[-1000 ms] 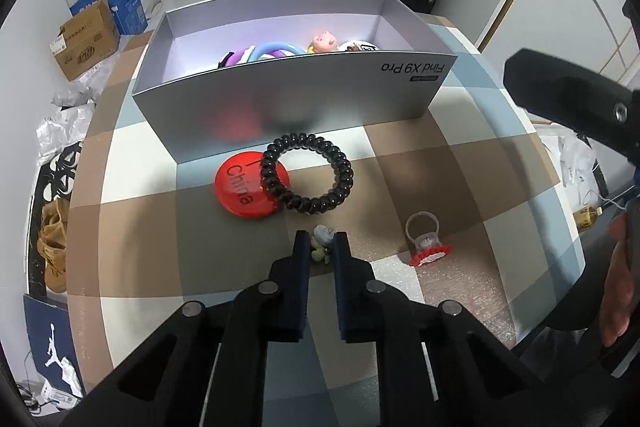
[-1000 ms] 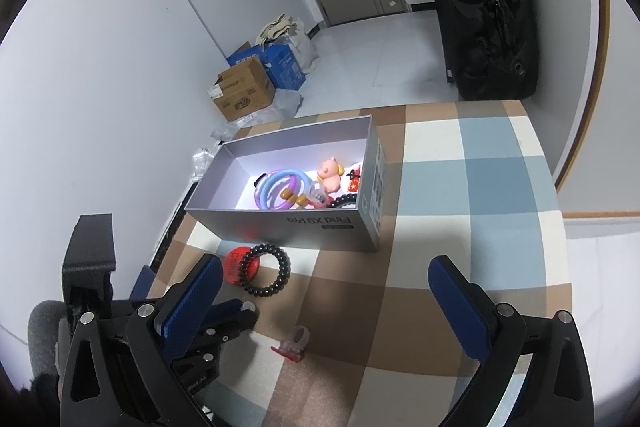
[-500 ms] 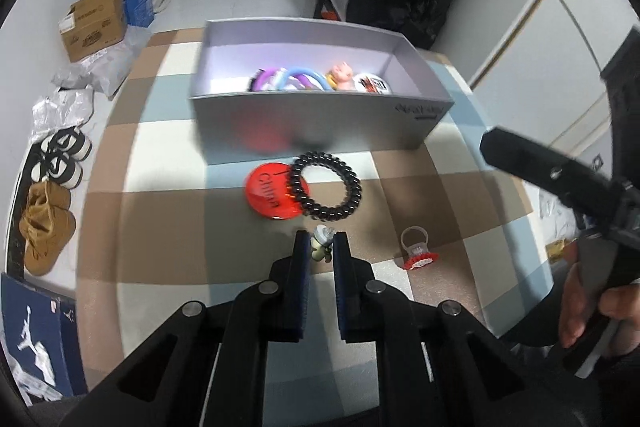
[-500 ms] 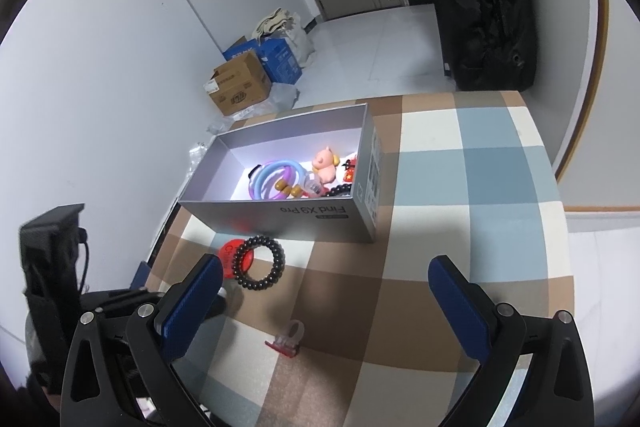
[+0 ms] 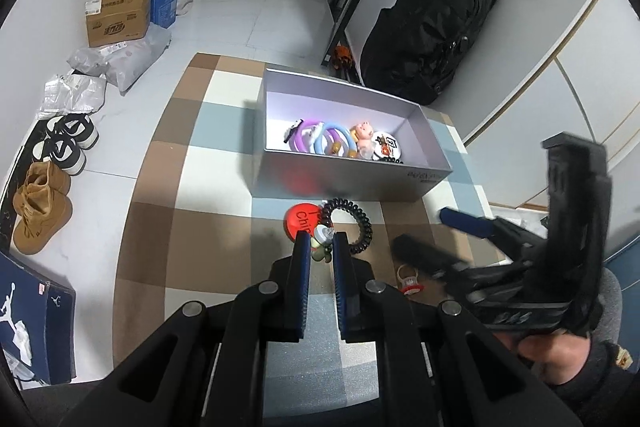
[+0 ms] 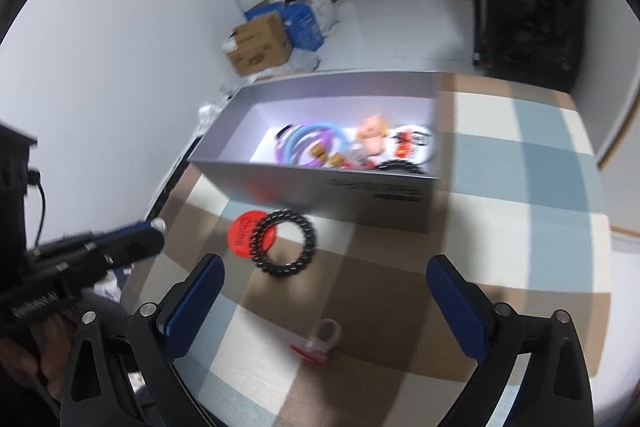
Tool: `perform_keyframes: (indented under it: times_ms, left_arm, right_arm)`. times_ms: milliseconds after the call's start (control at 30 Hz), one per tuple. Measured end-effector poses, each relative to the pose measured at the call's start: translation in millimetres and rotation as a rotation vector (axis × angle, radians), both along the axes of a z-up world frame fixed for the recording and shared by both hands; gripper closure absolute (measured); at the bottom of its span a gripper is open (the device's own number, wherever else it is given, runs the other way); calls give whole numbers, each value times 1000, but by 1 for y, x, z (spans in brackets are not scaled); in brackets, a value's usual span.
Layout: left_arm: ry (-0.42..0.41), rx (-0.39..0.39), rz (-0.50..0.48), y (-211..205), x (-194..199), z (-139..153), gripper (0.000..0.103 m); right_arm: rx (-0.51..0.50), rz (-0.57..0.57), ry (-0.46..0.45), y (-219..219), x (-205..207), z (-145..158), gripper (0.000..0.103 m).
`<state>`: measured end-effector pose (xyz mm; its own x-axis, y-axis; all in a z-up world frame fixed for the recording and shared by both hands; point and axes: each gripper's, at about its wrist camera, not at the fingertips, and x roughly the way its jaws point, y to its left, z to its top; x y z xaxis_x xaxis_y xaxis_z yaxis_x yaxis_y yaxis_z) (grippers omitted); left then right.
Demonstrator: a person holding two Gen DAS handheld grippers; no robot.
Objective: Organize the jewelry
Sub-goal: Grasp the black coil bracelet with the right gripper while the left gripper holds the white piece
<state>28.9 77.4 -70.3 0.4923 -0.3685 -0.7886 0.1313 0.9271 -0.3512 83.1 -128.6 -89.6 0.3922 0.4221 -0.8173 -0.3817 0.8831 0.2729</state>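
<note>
Charm (image 5: 322, 242) now rides above the checked table (image 5: 180, 227), clamped in the left gripper (image 5: 322, 247) and headed for the grey box (image 5: 344, 183). Right gripper (image 6: 324, 291), fingers apart but just narrowing, has dropped toward the ring (image 6: 322, 341), 1 likely next pick.

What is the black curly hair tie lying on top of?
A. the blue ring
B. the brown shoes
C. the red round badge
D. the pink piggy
C: the black curly hair tie lies on the checked table in front of the grey box, and its edge overlaps the red round badge.
</note>
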Motion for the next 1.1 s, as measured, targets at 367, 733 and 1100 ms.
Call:
perform_keyframes:
  times_ms: [367, 733, 1100]
  left_arm:
    - [18, -4, 2, 12, 3, -2, 96]
    - [16, -21, 7, 15, 5, -1, 96]
    - [13, -15, 25, 14, 8, -1, 96]
  right_arm:
    - [-81, 97, 24, 46, 7, -25, 28]
    - [-179, 135, -29, 69, 7, -36, 48]
    - [-151, 138, -9, 66, 9, -32, 59]
